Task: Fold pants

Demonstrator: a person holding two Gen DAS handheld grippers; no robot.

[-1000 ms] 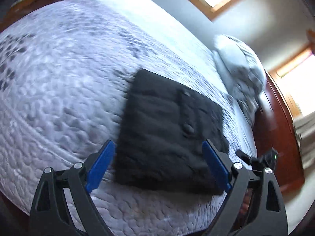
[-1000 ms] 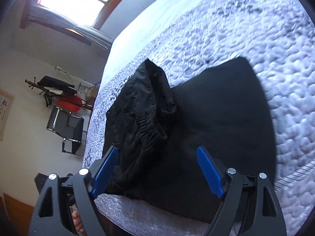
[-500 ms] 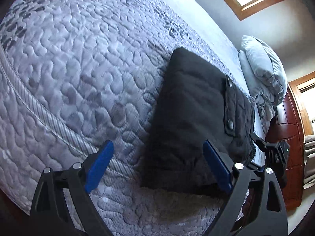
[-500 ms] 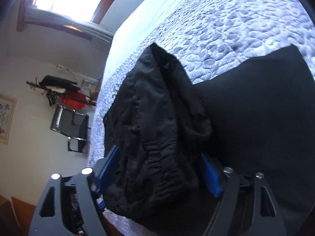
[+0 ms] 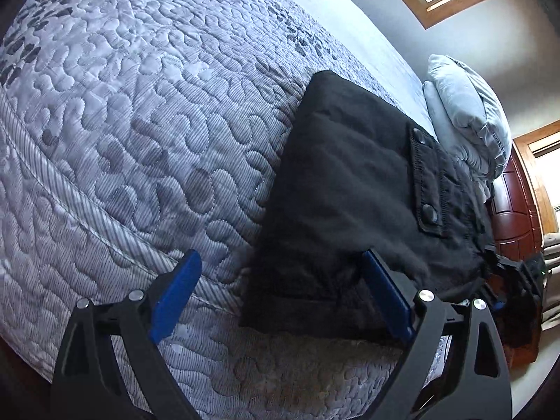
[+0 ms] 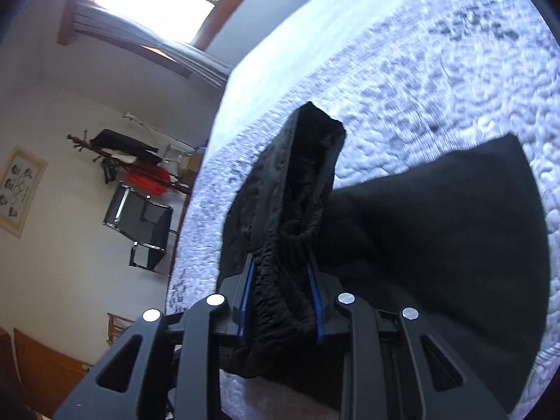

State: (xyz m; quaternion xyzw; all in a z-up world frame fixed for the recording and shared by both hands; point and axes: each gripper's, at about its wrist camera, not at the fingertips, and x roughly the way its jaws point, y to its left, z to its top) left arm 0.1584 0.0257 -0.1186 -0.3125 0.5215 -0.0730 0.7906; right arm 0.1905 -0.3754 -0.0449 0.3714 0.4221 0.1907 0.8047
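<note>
Pants (image 5: 343, 210) at mattress (image 5: 140, 140) edge, waistband clamped

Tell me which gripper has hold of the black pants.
The right gripper: its jaws have just closed on the pants' elastic waistband. The left gripper is open, holding nothing.

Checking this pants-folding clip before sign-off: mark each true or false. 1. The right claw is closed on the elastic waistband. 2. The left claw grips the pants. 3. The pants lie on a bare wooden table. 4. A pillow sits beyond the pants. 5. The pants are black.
1. True: the right claw, whose jaws have just been closing, pinches the waistband.
2. False: the left claw is open, its pads not pressing the pants.
3. False: they lie on a quilted bedspread.
4. True: pillow.
5. True.
</note>
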